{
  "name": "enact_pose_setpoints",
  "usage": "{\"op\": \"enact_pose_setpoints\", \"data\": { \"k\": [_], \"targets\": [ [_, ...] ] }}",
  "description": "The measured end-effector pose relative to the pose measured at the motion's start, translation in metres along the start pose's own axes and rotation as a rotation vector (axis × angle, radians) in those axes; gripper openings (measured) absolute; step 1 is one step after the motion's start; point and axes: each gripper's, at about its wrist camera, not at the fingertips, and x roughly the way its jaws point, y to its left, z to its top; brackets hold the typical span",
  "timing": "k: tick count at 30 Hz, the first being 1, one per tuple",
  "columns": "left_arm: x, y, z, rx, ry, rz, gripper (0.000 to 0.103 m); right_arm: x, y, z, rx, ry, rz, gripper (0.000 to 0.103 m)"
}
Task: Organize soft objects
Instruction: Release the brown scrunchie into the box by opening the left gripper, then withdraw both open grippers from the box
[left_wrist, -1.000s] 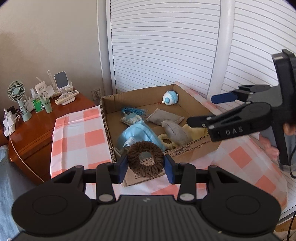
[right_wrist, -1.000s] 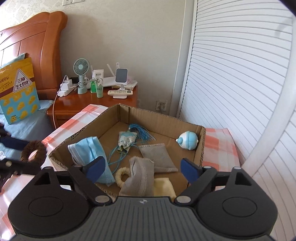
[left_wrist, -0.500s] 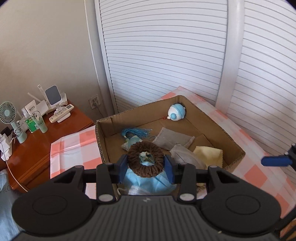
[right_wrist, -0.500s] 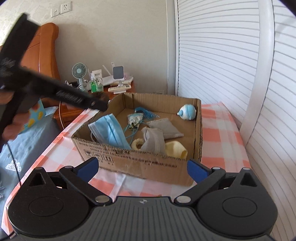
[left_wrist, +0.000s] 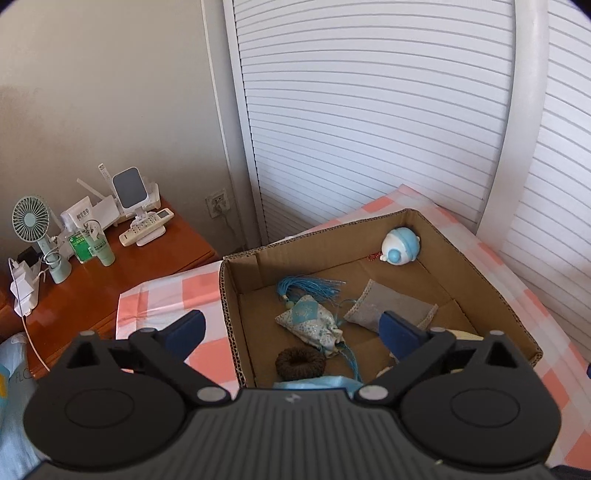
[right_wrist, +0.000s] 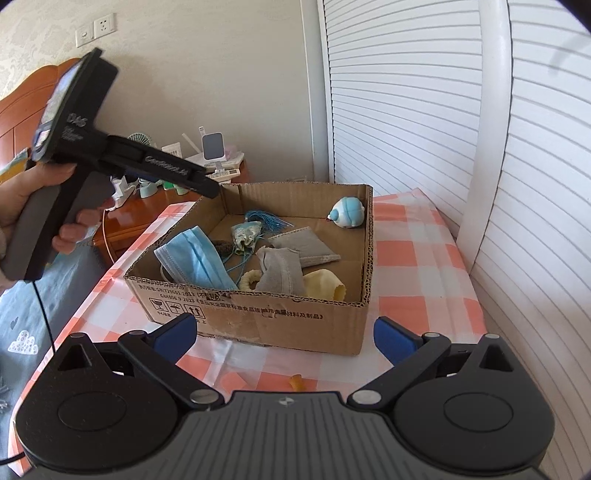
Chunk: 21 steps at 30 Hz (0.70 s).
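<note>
**Brown scrunchie lies in the box, both your grippers spread wide**

Left wrist view: your left gripper (left_wrist: 291, 332) hangs over the near corner of the cardboard box (left_wrist: 476, 266), and its jaws are opening, with nothing pressed between the blue pads. The brown scrunchie (left_wrist: 300, 363) lies flat on the box floor, near the box's near-left corner, free of both fingers. Just behind it in the box sits a patterned sachet (left_wrist: 310, 321) with a blue tassel (left_wrist: 310, 286) trailing toward the box's back wall. A grey pouch (left_wrist: 391, 302) lies toward the middle of the box, and a round blue-and-white toy (left_wrist: 400, 245) rests in the far corner. A strip of blue face mask (left_wrist: 317, 382) shows at the box's nearest edge, partly hidden by your gripper body. The box stands on a checked cloth (left_wrist: 173, 295).

Right wrist view: your right gripper (right_wrist: 284, 338) is held in front of the box (right_wrist: 258, 317), outside it, fingers spread wide and holding nothing. Your left gripper (right_wrist: 207, 186) reaches in from the left, its tip over the box's far-left rim, gripped by your left hand (right_wrist: 33, 199). Inside the box, the face mask (right_wrist: 199, 258) leans at the front-left, and only a dark sliver of the scrunchie (right_wrist: 223, 247) shows behind it. A cream scrunchie (right_wrist: 253, 278), a second grey pouch (right_wrist: 282, 269) and a yellow cloth (right_wrist: 325, 286) crowd the front wall.
</note>
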Motion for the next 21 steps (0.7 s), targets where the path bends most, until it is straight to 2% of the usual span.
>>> {"op": "enact_pose_setpoints", "data": {
  "k": [14, 21],
  "targets": [
    [-0.062, -0.020, -0.032, -0.003, -0.004, 0.015, 0.100, -0.018, 0.005, -0.004, 0.014, -0.019, 0.008, 0.103],
    [-0.100, -0.028, -0.051, -0.055, -0.021, 0.014, 0.101, -0.029, 0.002, -0.012, 0.035, -0.028, 0.010, 0.103]
  ]
}}
